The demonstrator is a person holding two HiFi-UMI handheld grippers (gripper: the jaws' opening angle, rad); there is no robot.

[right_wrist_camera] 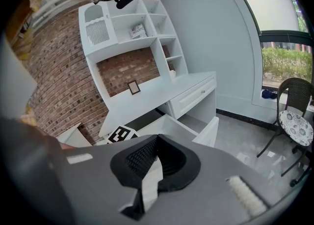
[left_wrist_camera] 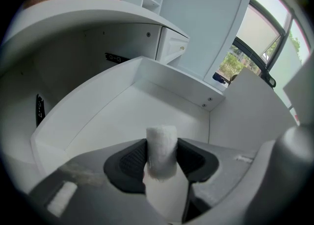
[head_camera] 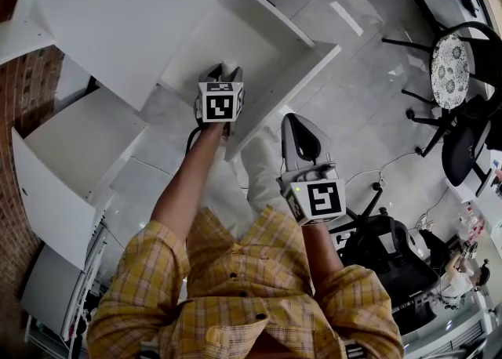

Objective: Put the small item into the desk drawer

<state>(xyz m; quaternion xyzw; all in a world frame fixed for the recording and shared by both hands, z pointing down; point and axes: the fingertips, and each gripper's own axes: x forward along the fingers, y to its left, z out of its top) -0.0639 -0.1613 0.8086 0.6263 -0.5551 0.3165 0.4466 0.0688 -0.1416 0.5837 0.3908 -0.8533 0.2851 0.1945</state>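
Fingers (left_wrist_camera: 131, 162) of the left gripper (head_camera: 223, 75) are clamped on the small item (left_wrist_camera: 162, 145), a white, fuzzy-topped roll. It stands upright between the two dark pads and pokes out past their tips. Directly beneath and ahead of those fingertips lies the bare white floor of the open desk drawer (left_wrist_camera: 117, 116), whose back wall and right corner rise just beyond the item. In the head view the left fingers reach over the drawer's interior, inside its front panel, with the tabletop (head_camera: 118, 12) beyond them.

The right gripper (head_camera: 298, 126) hangs outside the drawer, on the near side of the front panel and to the right of the left fingers. Its fingers (right_wrist_camera: 140, 157) are closed together at the tips with nothing between them, and a thin sliver of white shows through the slit lower down. Beyond the right fingertips stand the desk's shelves (right_wrist_camera: 132, 27) against a brick wall (right_wrist_camera: 59, 86).
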